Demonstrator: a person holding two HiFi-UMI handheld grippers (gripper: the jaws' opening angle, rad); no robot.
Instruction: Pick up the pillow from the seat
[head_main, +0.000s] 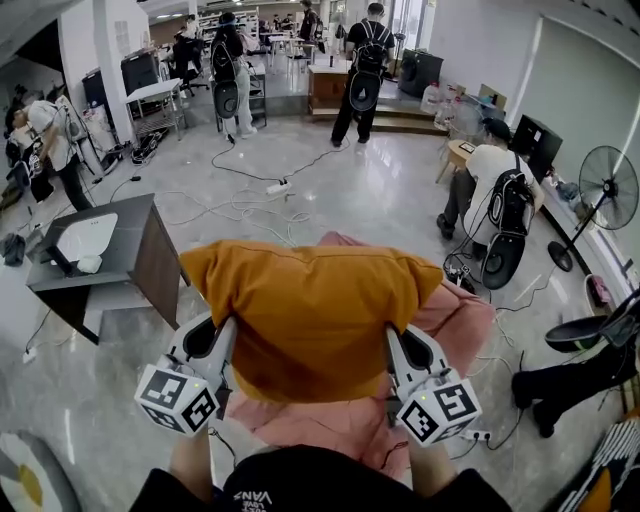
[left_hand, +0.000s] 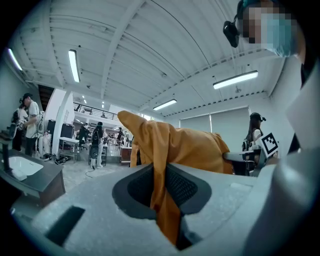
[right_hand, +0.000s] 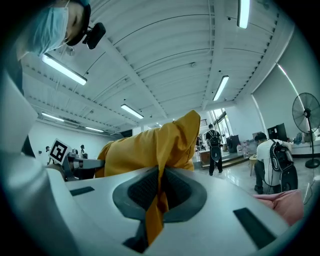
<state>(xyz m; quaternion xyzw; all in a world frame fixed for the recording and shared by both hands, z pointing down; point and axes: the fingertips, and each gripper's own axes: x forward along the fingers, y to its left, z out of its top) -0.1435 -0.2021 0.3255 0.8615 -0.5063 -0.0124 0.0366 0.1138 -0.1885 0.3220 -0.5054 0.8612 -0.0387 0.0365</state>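
Observation:
An orange pillow (head_main: 310, 310) hangs in the air in front of me, lifted above a pink seat (head_main: 455, 325). My left gripper (head_main: 228, 330) is shut on the pillow's left edge and my right gripper (head_main: 390, 340) is shut on its right edge. In the left gripper view the orange pillow cloth (left_hand: 165, 200) is pinched between the dark pads (left_hand: 182, 187). The right gripper view shows the same, a fold of the pillow's cloth (right_hand: 157, 200) squeezed between the pads (right_hand: 142, 190), with the pillow's bulk (right_hand: 145, 147) rising beyond.
A dark table (head_main: 105, 250) with a white tray stands at the left. Cables (head_main: 240, 205) trail over the grey floor. A person (head_main: 495, 195) sits at the right near a standing fan (head_main: 605, 190). Several people stand at the back.

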